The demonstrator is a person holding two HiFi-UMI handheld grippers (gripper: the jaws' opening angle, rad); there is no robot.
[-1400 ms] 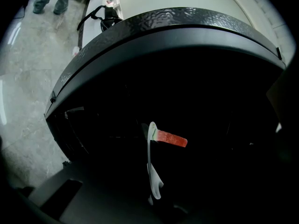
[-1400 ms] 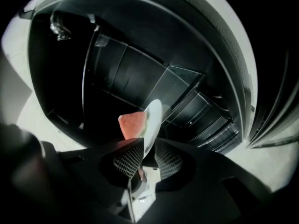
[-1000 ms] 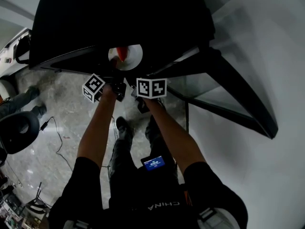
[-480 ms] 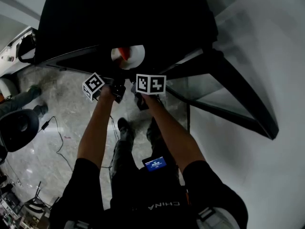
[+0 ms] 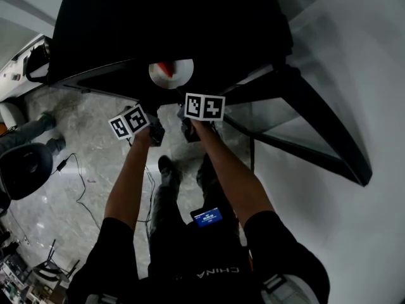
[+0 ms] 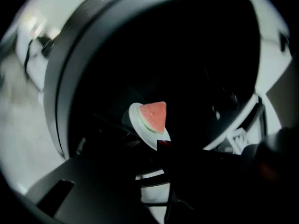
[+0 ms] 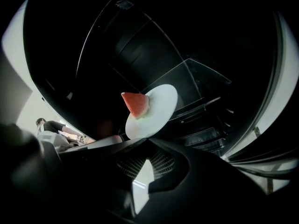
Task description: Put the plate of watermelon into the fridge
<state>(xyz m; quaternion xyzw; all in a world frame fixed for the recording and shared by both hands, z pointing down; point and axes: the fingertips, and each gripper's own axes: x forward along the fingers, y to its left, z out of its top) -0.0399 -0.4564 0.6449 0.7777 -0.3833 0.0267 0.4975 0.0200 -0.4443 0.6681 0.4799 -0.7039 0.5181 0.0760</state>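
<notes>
A white plate (image 5: 172, 73) with a red watermelon wedge (image 5: 163, 68) sits in the dark open fridge (image 5: 164, 24). My left gripper (image 5: 155, 122) has drawn back below the plate. Its jaws are opening, and the plate (image 6: 142, 125) with its wedge (image 6: 155, 115) lies just ahead of them, not pressed. My right gripper (image 5: 188, 103) reaches up to the plate's near rim. In the right gripper view the plate (image 7: 156, 108) meets the tips of the right gripper (image 7: 135, 141), which look shut on the rim. The wedge (image 7: 135, 104) lies on the plate's left side.
The open fridge door (image 5: 316, 125) juts out at the right, with glass shelves (image 7: 201, 85) inside the fridge. On the marble floor at the left are a black chair (image 5: 25, 173), a cable (image 5: 73, 176) and another person's legs (image 5: 25, 138).
The left gripper has let go of the plate and pulled back and down from it. The right gripper and plate have edged a little further into the fridge.
</notes>
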